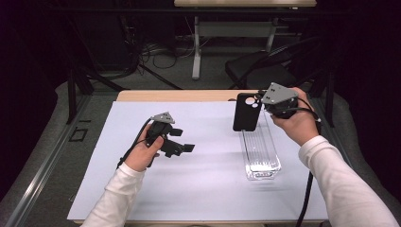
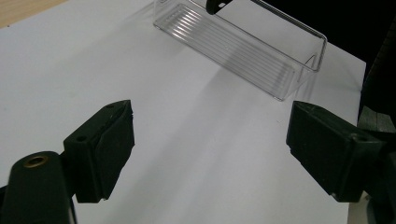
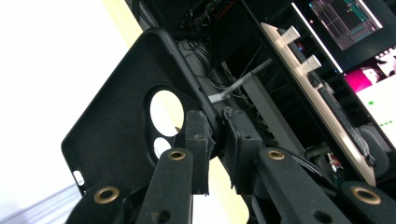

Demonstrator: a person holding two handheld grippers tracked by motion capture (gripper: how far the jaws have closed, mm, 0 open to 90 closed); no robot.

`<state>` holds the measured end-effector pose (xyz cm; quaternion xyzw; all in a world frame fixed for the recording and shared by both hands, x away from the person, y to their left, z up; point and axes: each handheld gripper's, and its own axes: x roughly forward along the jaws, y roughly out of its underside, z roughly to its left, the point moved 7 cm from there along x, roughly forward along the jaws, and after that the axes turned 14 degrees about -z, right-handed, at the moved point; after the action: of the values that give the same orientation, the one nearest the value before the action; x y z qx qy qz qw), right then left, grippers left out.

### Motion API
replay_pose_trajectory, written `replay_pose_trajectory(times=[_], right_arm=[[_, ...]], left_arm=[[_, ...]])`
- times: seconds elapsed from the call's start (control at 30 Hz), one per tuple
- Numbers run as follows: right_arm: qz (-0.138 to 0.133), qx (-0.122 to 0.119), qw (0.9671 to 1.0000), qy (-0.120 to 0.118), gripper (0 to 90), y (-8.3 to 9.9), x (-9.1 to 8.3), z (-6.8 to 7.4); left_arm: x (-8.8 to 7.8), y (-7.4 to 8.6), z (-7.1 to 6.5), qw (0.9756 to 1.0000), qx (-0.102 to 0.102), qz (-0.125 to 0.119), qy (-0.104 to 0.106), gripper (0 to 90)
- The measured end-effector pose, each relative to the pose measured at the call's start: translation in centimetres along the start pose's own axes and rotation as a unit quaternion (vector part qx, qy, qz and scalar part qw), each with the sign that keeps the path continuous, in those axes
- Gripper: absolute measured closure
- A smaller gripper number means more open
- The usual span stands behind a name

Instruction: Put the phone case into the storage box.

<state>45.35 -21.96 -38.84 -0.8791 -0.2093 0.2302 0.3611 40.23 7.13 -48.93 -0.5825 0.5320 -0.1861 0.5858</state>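
Your right gripper [image 1: 259,100] pinches a black phone case [image 1: 247,112] by its edge, upright above the far end of the clear tray [image 1: 260,152]. Your left gripper [image 1: 182,140] hovers open and empty at left. No readable writing.

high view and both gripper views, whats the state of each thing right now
phone case: black, lifted off the table, upright, above the far end of the tray, held by its edge
clear tray: on the white mat, upright, nothing inside
right gripper: fingers shut on the phone case edge
left gripper: fingers apart, nothing between them, above the mat
white mat: flat on the table
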Motion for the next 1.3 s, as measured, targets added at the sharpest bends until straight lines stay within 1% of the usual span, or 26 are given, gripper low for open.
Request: replay_pose_trajectory(times=[0.2, 0.23, 0.33, 0.4, 0.47, 0.57, 0.6, 0.77, 0.8, 0.93, 1.0, 1.07, 1.1, 1.17, 1.2, 1.23, 1.3], right_arm=[[0.008, 0.000, 0.9999, 0.011, 80.7, 1.2, -0.3, -0.8], [0.009, 0.003, 0.9999, 0.012, 80.7, 1.4, -0.3, -0.9], [0.015, -0.001, 0.9997, 0.017, 80.7, 1.9, -0.3, -1.3], [0.018, 0.004, 0.9996, 0.020, 80.7, 2.2, -0.3, -1.4], [0.021, -0.001, 0.9996, 0.021, 80.7, 2.5, -0.3, -1.6], [0.022, -0.004, 0.9994, 0.025, 80.7, 2.8, -0.1, -1.7], [0.023, 0.000, 0.9994, 0.026, 80.7, 2.9, -0.1, -1.6], [0.031, -0.008, 0.9991, 0.026, 80.7, 3.9, 0.4, -1.4], [0.031, -0.005, 0.9991, 0.028, 80.7, 4.1, 0.6, -1.3], [0.038, -0.013, 0.9987, 0.031, 80.7, 4.9, 1.1, -1.3], [0.041, -0.012, 0.9986, 0.031, 80.7, 5.1, 1.2, -1.3], [0.037, -0.014, 0.9985, 0.038, 80.7, 5.2, 1.5, -1.5], [0.038, -0.017, 0.9984, 0.038, 80.7, 5.3, 1.6, -1.6], [0.040, -0.014, 0.9983, 0.041, 80.7, 5.6, 1.8, -1.6], [0.040, -0.020, 0.9982, 0.039, 80.7, 5.7, 1.9, -1.7], [0.039, -0.017, 0.9982, 0.042, 80.7, 5.8, 2.1, -1.6], [0.038, -0.020, 0.9981, 0.043, 80.7, 6.0, 2.3, -1.7]], left_arm=[[0.0, 0.1, 0.1, 1.0000, 0.000, 0.004, 0.001, 15.5], [0.0, 0.1, 0.2, 1.0000, 0.000, 0.004, 0.001, 15.5], [0.0, 0.1, 0.2, 1.0000, -0.002, 0.004, 0.001, 15.5], [0.0, 0.1, 0.2, 1.0000, -0.002, 0.003, 0.001, 15.5], [0.0, 0.1, 0.2, 1.0000, -0.001, 0.004, 0.001, 15.5], [0.0, 0.2, 0.2, 1.0000, -0.002, 0.003, 0.001, 15.5], [0.0, 0.2, 0.2, 1.0000, -0.002, 0.003, 0.001, 15.5], [0.0, 0.2, 0.2, 1.0000, -0.002, 0.002, 0.000, 15.5], [0.0, 0.2, 0.2, 1.0000, -0.002, 0.003, 0.000, 15.5], [0.0, 0.2, 0.2, 1.0000, -0.002, 0.004, -0.001, 15.5], [0.1, 0.2, 0.2, 1.0000, -0.003, 0.003, -0.001, 15.5], [0.0, 0.2, 0.2, 1.0000, -0.002, 0.003, -0.001, 15.5], [0.0, 0.2, 0.2, 1.0000, -0.002, 0.003, -0.001, 15.5], [0.0, 0.2, 0.2, 1.0000, -0.002, 0.002, 0.000, 15.5], [0.0, 0.2, 0.2, 1.0000, -0.002, 0.002, 0.000, 15.5], [0.0, 0.2, 0.2, 1.0000, -0.001, 0.003, -0.001, 15.5], [0.0, 0.2, 0.2, 1.0000, -0.002, 0.003, -0.001, 15.5]])
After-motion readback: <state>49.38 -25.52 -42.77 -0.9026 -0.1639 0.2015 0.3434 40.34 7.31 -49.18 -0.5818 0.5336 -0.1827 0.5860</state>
